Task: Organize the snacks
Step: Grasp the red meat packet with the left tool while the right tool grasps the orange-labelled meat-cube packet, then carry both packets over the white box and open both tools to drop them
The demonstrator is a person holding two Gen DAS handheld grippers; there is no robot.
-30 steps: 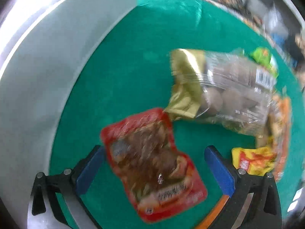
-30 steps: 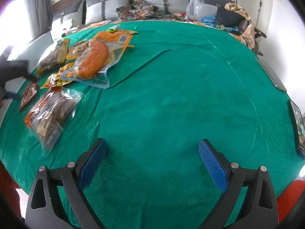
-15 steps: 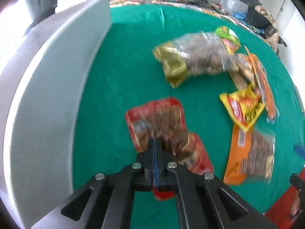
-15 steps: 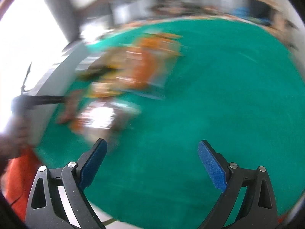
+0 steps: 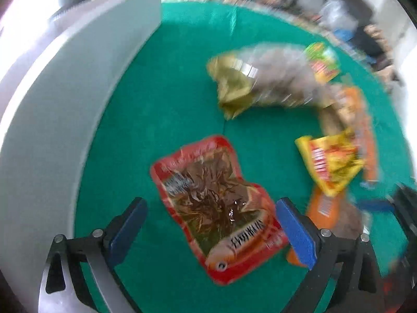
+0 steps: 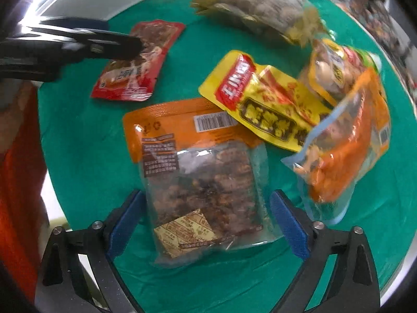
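A red packet [image 5: 208, 182] of dark shredded snack lies flat on the green cloth [image 5: 169, 91]. My left gripper [image 5: 210, 206] is over it, its jaws opening and its pads clear of both sides. In the right wrist view the same red packet [image 6: 140, 67] lies under the blurred black left gripper [image 6: 133, 48]. My right gripper [image 6: 206, 198] straddles an orange-topped clear bag [image 6: 198, 172] of brown pieces. Its jaws are closing, with the pads beside the bag's edges and not pressing. A blue pad of the right gripper [image 5: 385, 206] shows at the far right.
More snacks crowd the cloth: a yellow packet [image 6: 260, 104], a gold-ended clear bag [image 6: 260, 10], a clear bag with orange contents [image 6: 344, 156] and a small yellow bag [image 6: 333, 70]. A pale grey panel [image 5: 52, 104] borders the left. A person's orange clothing [image 6: 15, 182] is by the table edge.
The left gripper shut on the red packet half a second ago and now stands open over it. The right gripper swung from bare cloth to the snack pile, turning as it went.
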